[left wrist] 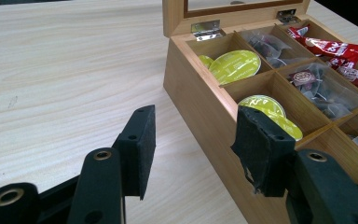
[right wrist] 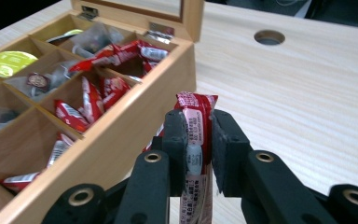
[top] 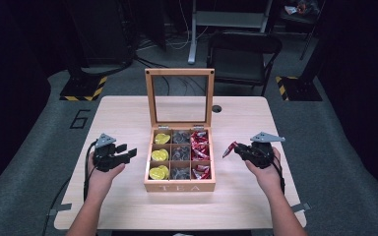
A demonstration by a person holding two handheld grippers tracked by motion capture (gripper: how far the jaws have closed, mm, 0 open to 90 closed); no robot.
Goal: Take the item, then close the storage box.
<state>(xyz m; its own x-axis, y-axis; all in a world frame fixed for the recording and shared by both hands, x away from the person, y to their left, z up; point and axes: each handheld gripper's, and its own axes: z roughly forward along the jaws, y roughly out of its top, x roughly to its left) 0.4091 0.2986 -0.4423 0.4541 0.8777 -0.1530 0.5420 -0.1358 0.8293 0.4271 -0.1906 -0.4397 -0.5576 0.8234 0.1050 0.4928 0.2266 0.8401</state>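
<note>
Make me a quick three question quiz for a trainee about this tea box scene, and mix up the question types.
1. True or false: the right gripper is shut on a red sachet.
2. Which column of the wooden tea box holds the yellow-green capsules? A left, B middle, C right.
3. Fill in: the box's glass lid stands ____.

Key
1. True; the jaws pinch it beside the box.
2. A, seen from the high view.
3. Open, upright behind the compartments.

red sachet's (right wrist: pixel 196 140) lower end cut off, print unreadable
</note>
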